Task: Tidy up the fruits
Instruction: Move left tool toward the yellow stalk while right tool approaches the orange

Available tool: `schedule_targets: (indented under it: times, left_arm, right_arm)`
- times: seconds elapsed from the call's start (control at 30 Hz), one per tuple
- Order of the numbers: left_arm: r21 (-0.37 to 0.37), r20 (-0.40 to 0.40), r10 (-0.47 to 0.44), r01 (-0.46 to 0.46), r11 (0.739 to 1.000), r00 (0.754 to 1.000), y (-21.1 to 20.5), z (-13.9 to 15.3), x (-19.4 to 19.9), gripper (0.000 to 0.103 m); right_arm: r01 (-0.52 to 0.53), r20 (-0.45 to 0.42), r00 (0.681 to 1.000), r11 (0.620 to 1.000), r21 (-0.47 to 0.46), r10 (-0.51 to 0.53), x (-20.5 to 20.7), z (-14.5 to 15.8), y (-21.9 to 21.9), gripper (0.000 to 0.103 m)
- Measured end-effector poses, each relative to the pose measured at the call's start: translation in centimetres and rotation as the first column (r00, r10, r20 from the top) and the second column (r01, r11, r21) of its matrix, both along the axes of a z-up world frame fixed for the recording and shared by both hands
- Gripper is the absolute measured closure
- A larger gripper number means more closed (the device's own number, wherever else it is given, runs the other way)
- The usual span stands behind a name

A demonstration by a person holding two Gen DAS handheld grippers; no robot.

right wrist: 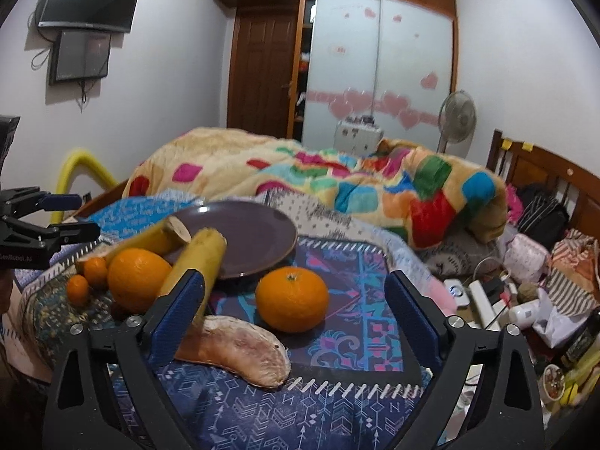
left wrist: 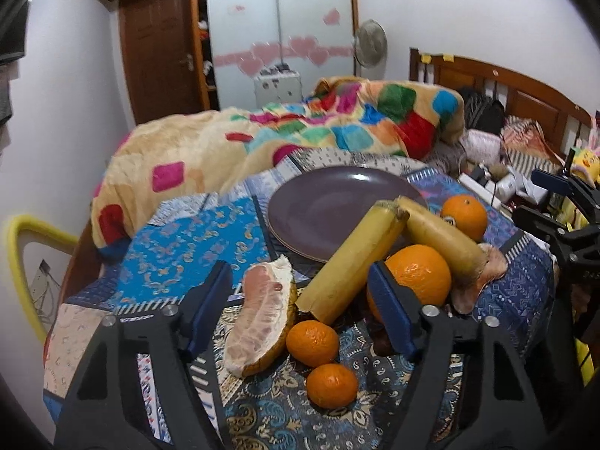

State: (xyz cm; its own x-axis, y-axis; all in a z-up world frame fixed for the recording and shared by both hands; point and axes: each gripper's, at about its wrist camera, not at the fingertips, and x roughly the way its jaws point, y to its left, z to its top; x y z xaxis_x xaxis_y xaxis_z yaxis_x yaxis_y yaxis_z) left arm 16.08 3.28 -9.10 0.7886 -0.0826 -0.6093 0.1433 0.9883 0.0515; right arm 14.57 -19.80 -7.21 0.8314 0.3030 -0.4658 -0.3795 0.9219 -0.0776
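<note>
A purple plate (left wrist: 322, 206) (right wrist: 255, 232) lies empty on the patterned cloth. Two banana pieces (left wrist: 348, 266) (right wrist: 195, 262) lean on its near rim. A large orange (left wrist: 420, 273) (right wrist: 137, 277) sits below them; another orange (left wrist: 464, 215) (right wrist: 291, 298) sits apart. Two small tangerines (left wrist: 313, 342) (right wrist: 78, 288) and a pomelo wedge (left wrist: 262, 311) lie near my left gripper (left wrist: 300, 300), which is open, its jaws either side of the wedge and banana end. Another pomelo segment (right wrist: 243, 348) lies by my right gripper (right wrist: 294, 300), open around the lone orange.
A colourful blanket (left wrist: 262, 138) is heaped on the bed behind the plate. Clutter of bags and bottles (right wrist: 525, 300) lies to the right by the wooden headboard (right wrist: 543, 172). A yellow rail (left wrist: 22, 255) stands at the left edge.
</note>
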Motion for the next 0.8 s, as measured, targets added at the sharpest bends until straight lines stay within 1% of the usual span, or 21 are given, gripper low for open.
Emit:
schedule_targets:
  times: [0.07, 0.1, 0.13, 0.27, 0.43, 0.63, 0.8]
  left_arm:
    - [0.009, -0.027, -0.02, 0.02, 1.0, 0.999, -0.3, -0.4, 0.9, 0.037]
    - [0.011, -0.038, -0.031, 0.031, 0.999, 0.999, -0.4, -0.5, 1.3, 0.038]
    - [0.005, -0.053, -0.05, 0.05, 0.999, 0.997, -0.4, -0.6, 1.7, 0.039]
    - [-0.018, -0.118, -0.106, 0.105, 0.994, 0.987, -0.4, -1.1, 3.0, 0.046]
    - [-0.037, -0.182, -0.153, 0.149, 0.988, 0.971, -0.2, -1.7, 3.8, 0.047]
    - [-0.014, -0.189, -0.172, 0.173, 0.985, 0.967, -0.5, -1.8, 3.7, 0.047]
    - [0.016, -0.209, -0.166, 0.173, 0.985, 0.964, -1.3, -1.5, 4.9, 0.048]
  right_arm:
    - [-0.01, -0.03, 1.0, 1.0, -0.001, 0.01, 0.8, -0.4, 0.0, 0.009]
    - [-0.017, -0.046, 0.999, 1.0, 0.002, 0.017, 1.2, -0.6, -0.1, 0.012]
    - [-0.027, -0.066, 0.997, 1.0, 0.007, 0.027, 1.5, -0.7, -0.2, 0.014]
    - [-0.053, -0.117, 0.992, 0.998, 0.015, 0.055, 2.6, -1.2, -0.2, 0.017]
    - [-0.08, -0.146, 0.986, 0.997, -0.012, 0.078, 3.5, -1.6, 0.1, 0.019]
    - [-0.102, -0.198, 0.975, 0.995, 0.0, 0.1, 4.3, -2.3, -0.1, 0.019]
    - [-0.107, -0.229, 0.968, 0.994, 0.002, 0.105, 5.1, -2.8, 0.0, 0.019]
